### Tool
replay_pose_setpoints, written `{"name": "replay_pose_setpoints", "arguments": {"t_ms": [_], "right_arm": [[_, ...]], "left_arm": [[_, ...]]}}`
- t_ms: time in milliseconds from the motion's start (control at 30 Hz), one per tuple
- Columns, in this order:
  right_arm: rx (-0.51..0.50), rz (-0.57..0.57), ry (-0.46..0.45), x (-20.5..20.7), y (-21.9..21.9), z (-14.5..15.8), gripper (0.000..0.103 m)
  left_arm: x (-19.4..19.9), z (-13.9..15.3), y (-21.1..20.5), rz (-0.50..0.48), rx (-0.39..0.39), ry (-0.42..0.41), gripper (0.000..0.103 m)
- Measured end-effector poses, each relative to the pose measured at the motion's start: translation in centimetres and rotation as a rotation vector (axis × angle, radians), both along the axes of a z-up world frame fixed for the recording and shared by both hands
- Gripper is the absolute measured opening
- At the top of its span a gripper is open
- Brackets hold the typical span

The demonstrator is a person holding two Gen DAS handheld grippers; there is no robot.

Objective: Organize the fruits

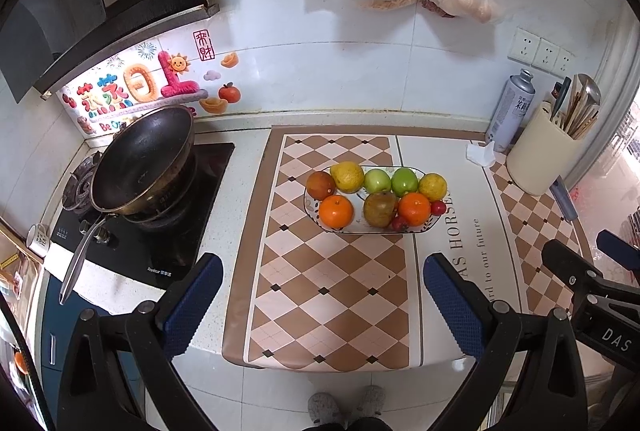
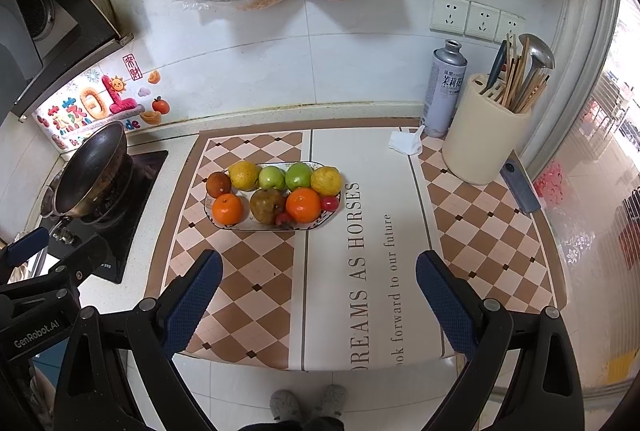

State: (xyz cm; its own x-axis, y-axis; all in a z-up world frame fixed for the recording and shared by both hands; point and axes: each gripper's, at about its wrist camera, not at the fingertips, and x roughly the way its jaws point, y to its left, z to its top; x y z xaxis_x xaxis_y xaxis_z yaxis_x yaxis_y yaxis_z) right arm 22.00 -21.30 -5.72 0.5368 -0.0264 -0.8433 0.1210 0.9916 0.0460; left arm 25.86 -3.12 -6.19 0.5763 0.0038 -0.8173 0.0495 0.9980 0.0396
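Fruit plate [image 1: 416,229] sits mid-mat, long axis left-right, dead ahead of left gripper [image 1: 322,295], ahead-left of right gripper [image 2: 319,293]; both gape empty, left nearer.

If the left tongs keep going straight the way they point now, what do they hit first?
Probably the checkered mat on the counter, just short of the fruit plate. The open left tongs hold nothing, and depth is hard to judge here.
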Motion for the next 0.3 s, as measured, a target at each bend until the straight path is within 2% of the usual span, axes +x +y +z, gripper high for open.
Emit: {"name": "replay_pose_setpoints", "arguments": {"t_ms": [300], "right_arm": [[0.003,0.0,-0.002,-0.35,-0.06,0.26,0.099]], "left_arm": [[-0.37,0.42,-0.13,-0.001,-0.004,-0.016,0.103]]}}
